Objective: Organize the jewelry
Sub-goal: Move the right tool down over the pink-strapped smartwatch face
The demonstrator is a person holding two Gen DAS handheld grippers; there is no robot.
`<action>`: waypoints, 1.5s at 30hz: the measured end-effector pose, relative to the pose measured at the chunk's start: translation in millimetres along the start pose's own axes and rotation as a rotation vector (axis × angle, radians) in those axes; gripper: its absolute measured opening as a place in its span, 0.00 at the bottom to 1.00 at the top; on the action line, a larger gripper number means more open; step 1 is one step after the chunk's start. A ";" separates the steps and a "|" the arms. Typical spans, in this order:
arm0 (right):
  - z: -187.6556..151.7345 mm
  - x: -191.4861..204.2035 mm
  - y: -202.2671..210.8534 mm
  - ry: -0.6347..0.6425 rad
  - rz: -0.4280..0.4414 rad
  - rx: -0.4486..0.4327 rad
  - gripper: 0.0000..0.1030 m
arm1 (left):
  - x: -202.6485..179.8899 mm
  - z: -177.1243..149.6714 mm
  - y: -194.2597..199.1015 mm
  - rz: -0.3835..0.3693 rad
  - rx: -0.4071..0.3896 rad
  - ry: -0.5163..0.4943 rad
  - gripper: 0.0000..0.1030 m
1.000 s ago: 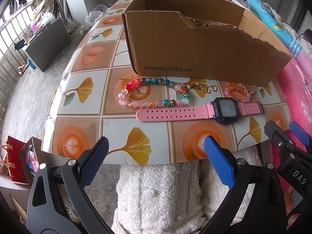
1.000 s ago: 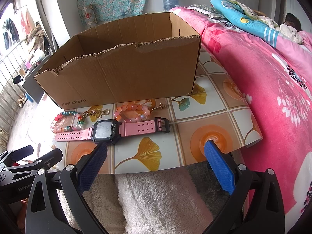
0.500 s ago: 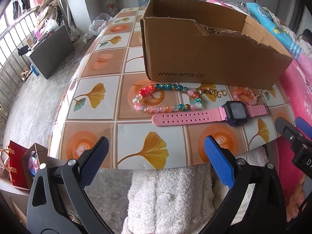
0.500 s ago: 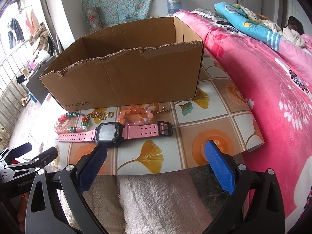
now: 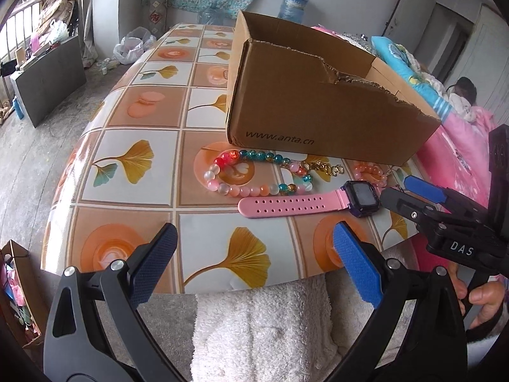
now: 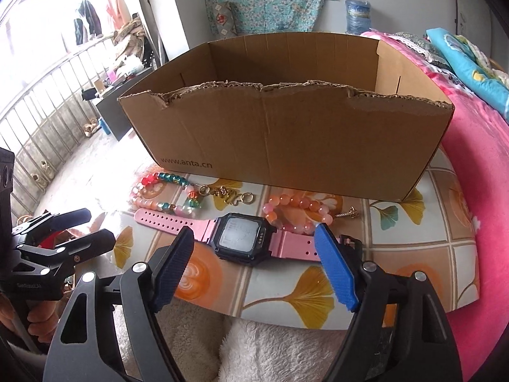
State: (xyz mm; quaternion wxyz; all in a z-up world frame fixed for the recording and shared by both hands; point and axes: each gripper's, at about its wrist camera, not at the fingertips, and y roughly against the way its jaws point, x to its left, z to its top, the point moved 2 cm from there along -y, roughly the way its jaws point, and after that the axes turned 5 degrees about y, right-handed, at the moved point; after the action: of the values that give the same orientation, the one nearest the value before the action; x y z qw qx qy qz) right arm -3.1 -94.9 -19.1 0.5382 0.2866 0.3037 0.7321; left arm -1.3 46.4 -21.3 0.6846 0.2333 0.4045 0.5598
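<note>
Right gripper (image 6: 254, 262) nearer now over ginkgo-tiled table (image 6: 445, 222).

The counter (image 5: 133, 172) wears a tiled print of orange and white squares with tan borders, golden ginkgo leaves and orange discs with white hearts. The cardboard box (image 6: 286, 140) is plain brown with dark lettering. The watch (image 6: 241, 238) has a pink strap and a black case with a grey screen. The long bead string (image 5: 254, 175) mixes pink, white, red and teal; the small bracelet (image 6: 299, 210) is peach and pink. The bedcover (image 6: 483, 172) is hot pink with white flowers.
</note>
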 end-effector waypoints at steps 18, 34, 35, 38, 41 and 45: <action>-8.4 10.3 -22.4 0.085 0.057 0.183 0.74 | 2.8 19.6 -26.4 -0.031 0.037 -0.013 0.92; -1.0 17.2 -41.0 0.070 0.107 0.188 0.75 | -17.9 12.9 -14.5 -0.019 -0.015 -0.138 0.92; -2.4 18.3 -41.1 0.081 0.110 0.195 0.75 | -18.0 13.4 -15.1 -0.024 -0.014 -0.139 0.92; -4.3 24.0 -40.8 0.100 0.125 0.217 0.75 | -19.8 14.6 -15.4 -0.029 -0.014 -0.147 0.92; -1.2 26.9 -41.8 0.115 0.128 0.197 0.75 | -21.4 14.6 -13.1 -0.022 -0.024 -0.163 0.92; 9.9 49.4 -38.3 0.224 0.139 0.113 0.70 | -23.1 12.0 -8.0 -0.005 -0.041 -0.182 0.92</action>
State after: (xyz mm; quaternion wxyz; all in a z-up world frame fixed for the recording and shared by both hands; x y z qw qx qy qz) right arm 15.1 -37.0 -37.0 0.4321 0.2533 0.3819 0.7767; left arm 12.0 23.8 -14.0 0.7246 0.2681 0.3296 0.5427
